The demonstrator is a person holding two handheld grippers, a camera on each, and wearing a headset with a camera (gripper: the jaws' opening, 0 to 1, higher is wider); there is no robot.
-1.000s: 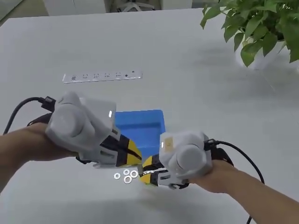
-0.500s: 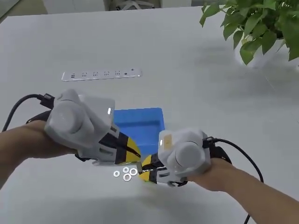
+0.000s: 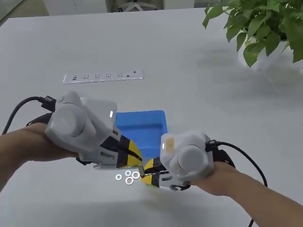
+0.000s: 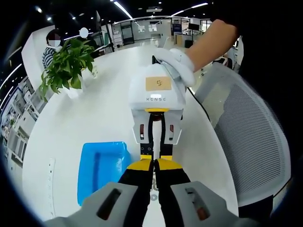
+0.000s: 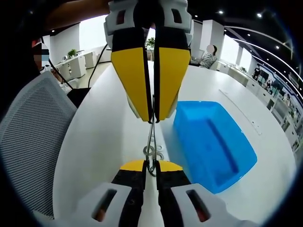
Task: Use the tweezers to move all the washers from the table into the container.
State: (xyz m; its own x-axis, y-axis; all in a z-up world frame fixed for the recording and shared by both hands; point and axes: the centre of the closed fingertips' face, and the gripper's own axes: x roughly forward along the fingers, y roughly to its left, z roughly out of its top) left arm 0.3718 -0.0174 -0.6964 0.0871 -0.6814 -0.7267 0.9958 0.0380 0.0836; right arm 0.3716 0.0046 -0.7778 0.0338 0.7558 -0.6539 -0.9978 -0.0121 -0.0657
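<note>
Left gripper: my left gripper [image 3: 136,158] has its yellow-tipped jaws drawn narrow, pinching one end of the thin silvery metal tweezers [image 5: 151,142].
Right gripper: my right gripper [image 5: 151,168] meets it nose to nose, jaws just as narrow and clamped on the tweezers' other end. I cannot tell which end carries the tips.
Washers: the small flat silver metal washers [image 3: 128,177] lie in a tight cluster on the white table [image 3: 199,71], right below the two sets of jaws.
Container: the shallow blue plastic rectangular container [image 3: 142,124] sits near the washers, on their far side from me. Its floor looks bare in the right gripper view.
Step in hand: I judge I'm settling the tweezers between the two grippers before a first pick.
Doing it well: I'd keep one gripper firm while the other seats the tool square, let go with one side alone, then aim the tips low at an outer washer's rim.
Risk: flat washers hug the table and may skate or flick away under a hard squeeze.
</note>
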